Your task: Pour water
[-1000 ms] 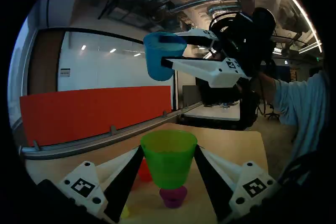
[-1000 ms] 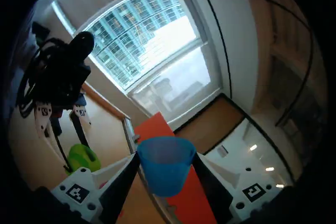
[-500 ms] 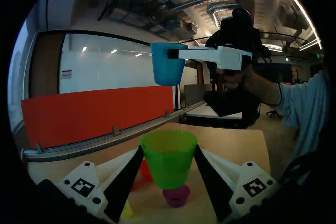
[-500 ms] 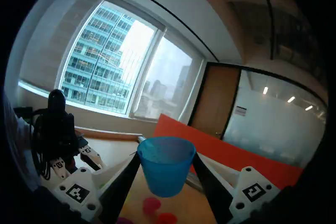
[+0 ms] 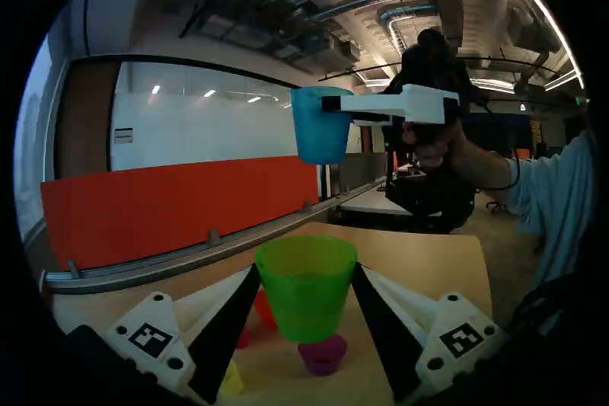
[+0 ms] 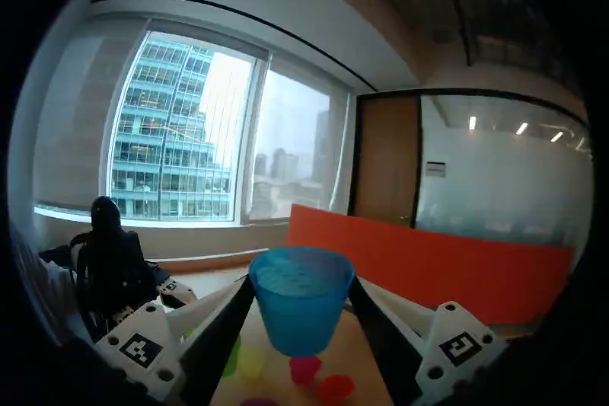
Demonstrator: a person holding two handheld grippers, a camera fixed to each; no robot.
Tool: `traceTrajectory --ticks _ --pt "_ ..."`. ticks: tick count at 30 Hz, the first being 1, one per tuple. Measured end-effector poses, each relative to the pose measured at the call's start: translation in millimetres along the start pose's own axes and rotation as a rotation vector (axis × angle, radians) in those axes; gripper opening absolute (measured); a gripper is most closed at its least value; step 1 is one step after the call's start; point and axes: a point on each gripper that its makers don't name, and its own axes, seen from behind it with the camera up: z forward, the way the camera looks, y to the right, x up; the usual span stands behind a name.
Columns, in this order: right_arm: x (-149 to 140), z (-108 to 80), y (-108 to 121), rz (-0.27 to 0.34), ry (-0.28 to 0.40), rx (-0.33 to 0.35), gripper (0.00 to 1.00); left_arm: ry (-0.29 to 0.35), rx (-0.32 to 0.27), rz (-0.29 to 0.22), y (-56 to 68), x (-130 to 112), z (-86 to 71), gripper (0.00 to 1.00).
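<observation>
Plastic cups were the task's things, one in each gripper. The left gripper pinched the green cup at lower centre of the left gripper view, with a finger pressed to each side below the rim. The cup was upright above the wooden table. The right gripper clamped the blue cup the same way at lower centre of the right gripper view. In the left gripper view that cup hung upright in the upper middle, higher than the green one and well apart from it.

Whether either cup held water could not be told. Both looked thin-walled, light and smooth, so they would probably flex under a hard squeeze and slip under a weak one. Their walls widened upward, so a hold high on the sides likely wedged each cup against sliding down. A small purple cup stood on the table beneath the green one.
</observation>
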Motion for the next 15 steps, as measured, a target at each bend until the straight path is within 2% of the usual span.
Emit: traceTrajectory --ticks 8,15 --pt "-23.3 -10.7 12.8 0.016 -0.026 -0.027 0.90 -0.020 0.019 0.010 -6.8 -2.9 -7.0 0.86" --pt "-51.3 -22.5 22.1 0.043 -0.051 -0.040 0.90 -0.065 0.035 0.013 -15.0 -17.1 -13.0 0.86"
